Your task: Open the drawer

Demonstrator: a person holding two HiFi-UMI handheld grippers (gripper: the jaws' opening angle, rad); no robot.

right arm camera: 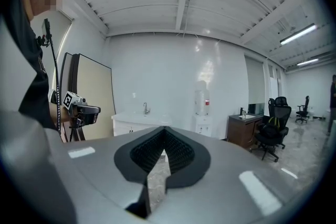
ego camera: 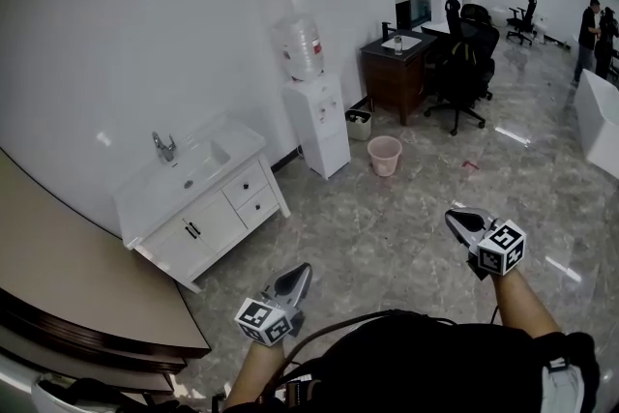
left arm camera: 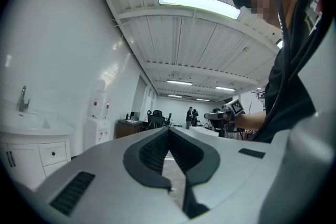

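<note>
Floor (ego camera: 387, 227) is stretching wide open here, glossy grey stone running from both grippers right up to the white vanity cabinet (ego camera: 155, 218), which is standing against the wall at the left of the head view. The cabinet's left end is sitting close to the edge of a curved brown table (ego camera: 87, 276). Its right end is sitting near a white water dispenser (ego camera: 319, 116), with a narrow strip of floor showing between them. Past the dispenser a pink bucket (ego camera: 384, 155) is standing on the floor, then a dark wooden desk (ego camera: 395, 73) and black office chairs (ego camera: 469, 58) (all well away from the cabinet's front).

The top drawer (ego camera: 246, 186) and the lower drawer (ego camera: 259, 206) are sitting stacked in the cabinet's right-hand part, just beside two doors (ego camera: 198, 229). Both drawers are looking closed, fronts flush, each showing a small dark knob. Their fronts are facing out over the open floor, toward the lower right of the head view, with their long sides running level along the cabinet front, parallel to the wall.

The left gripper (ego camera: 300, 274) is hanging over the floor, well apart from the cabinet, its jaws pressed together with nothing between them. The right gripper (ego camera: 455, 220) is hanging further right, also well apart, its jaws together and empty.
</note>
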